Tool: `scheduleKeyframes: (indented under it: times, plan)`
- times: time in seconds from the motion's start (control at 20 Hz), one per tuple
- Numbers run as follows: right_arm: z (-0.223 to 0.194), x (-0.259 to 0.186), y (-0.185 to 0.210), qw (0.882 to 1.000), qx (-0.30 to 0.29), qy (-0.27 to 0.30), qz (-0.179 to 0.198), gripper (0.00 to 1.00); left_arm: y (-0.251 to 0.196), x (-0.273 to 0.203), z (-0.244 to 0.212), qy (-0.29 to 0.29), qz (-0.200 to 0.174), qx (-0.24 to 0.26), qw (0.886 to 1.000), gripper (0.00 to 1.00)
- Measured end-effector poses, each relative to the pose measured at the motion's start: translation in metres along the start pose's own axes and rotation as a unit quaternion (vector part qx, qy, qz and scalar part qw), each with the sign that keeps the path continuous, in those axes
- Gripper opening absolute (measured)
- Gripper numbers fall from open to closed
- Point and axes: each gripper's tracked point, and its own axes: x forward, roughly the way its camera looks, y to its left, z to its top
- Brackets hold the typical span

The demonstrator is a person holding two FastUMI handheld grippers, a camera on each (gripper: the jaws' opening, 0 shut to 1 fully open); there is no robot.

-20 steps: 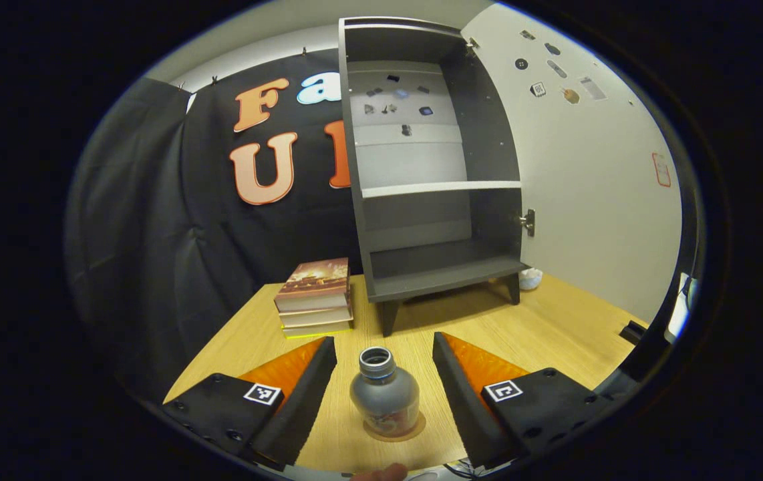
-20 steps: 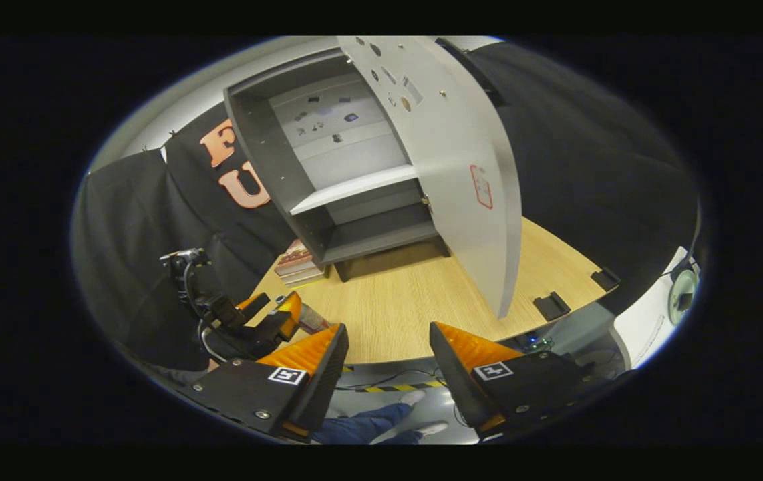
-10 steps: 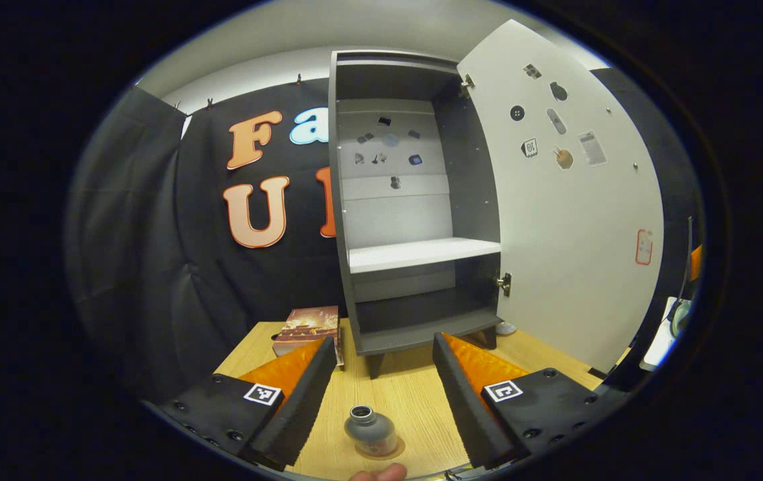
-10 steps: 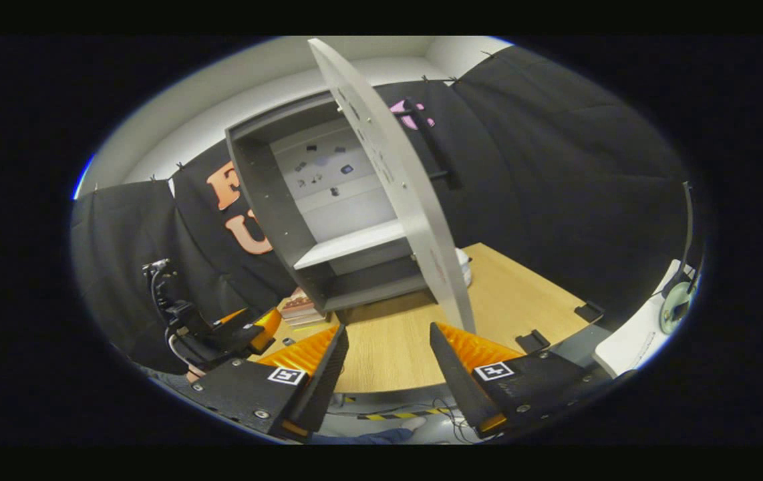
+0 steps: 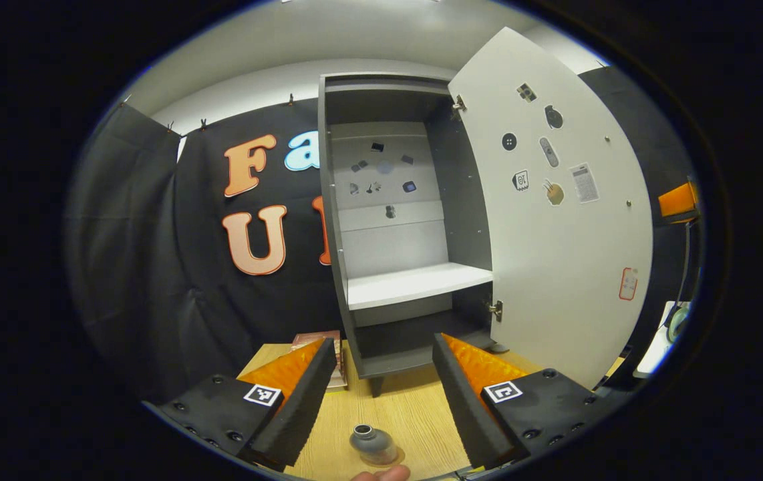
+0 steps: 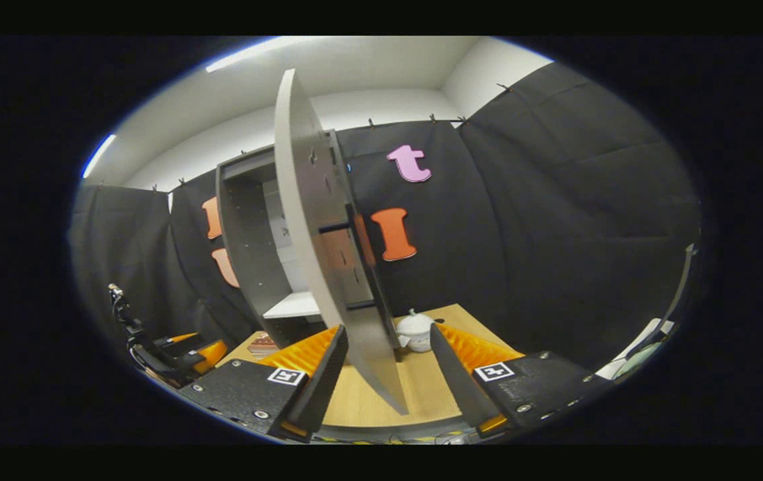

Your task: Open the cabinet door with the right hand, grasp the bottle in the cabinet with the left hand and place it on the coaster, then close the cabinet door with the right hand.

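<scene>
R gripper [image 6: 388, 364] is released, fingers spread w/ nothing pinched; in the right gripper view the cabinet door [image 6: 328, 267] stands edge-on, running from upper centre of frame down to its lower corner, which sits btwn the two fingers at bottom centre. Can't tell if either finger touches the door edge. L gripper [image 5: 385, 394] is likewise spread & empty in the left gripper view, fingers at bottom of frame. Bottle [image 5: 373, 444] stands upright on the table [image 5: 415, 414] at the very bottom centre, below & btwn the L fingers, not touching either; coaster [image 5: 395, 459] is barely visible under it, so the bottle seems placed on it, though the coaster's mostly hidden. Cabinet [image 5: 395, 220] fills frame centre, shelves bare, door swung wide to the right side of frame. A stack of books [image 5: 318, 344] peeks out behind the L finger, just left of the cabinet foot. Judgement: open, grasp & place steps look done; step in hand is closing the door w/ the R gripper. Next move prob calls for pushing the door's outer face or free edge round toward the cabinet front, keeping the L gripper & bottle out of the swing path. In the right gripper view a small white pot-like item [image 6: 415, 332] sits on the table behind the door.
</scene>
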Motion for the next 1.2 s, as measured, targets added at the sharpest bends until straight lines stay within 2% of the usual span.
scheduleKeyframes:
  times: [0.2,0.45,0.6,0.65,0.7,0.75,1.05,1.2]
  plan:
    - [0.001,0.025,-0.005,1.000,-0.010,0.006,0.018,0.78,0.007,-0.004,0.002,0.012,0.021,-0.003,1.000,0.96]
    - [-0.005,0.033,-0.001,0.999,-0.018,0.001,0.029,0.79,0.029,-0.008,0.005,0.020,0.049,0.016,0.998,0.94]
    - [-0.003,0.034,0.009,0.998,-0.047,-0.010,0.035,0.79,0.034,-0.013,0.006,0.016,0.057,0.009,0.998,0.96]
    - [-0.005,0.033,0.014,0.998,-0.055,-0.010,0.039,0.79,0.036,-0.013,0.005,0.020,0.056,0.010,0.998,0.95]
    - [-0.007,0.034,0.023,0.997,-0.059,-0.006,0.044,0.83,0.039,-0.015,0.006,0.019,0.056,0.010,0.998,0.96]
    - [-0.009,0.036,0.030,0.997,-0.058,-0.004,0.052,0.79,0.043,-0.015,0.011,0.014,0.059,0.012,0.998,0.94]
    - [-0.024,0.046,0.089,0.994,-0.040,0.006,0.104,0.79,0.081,-0.034,0.010,0.012,0.086,0.018,0.996,0.95]
    - [-0.027,0.054,0.116,0.992,-0.036,0.006,0.118,0.79,0.110,-0.039,0.005,0.016,0.103,0.013,0.994,0.94]
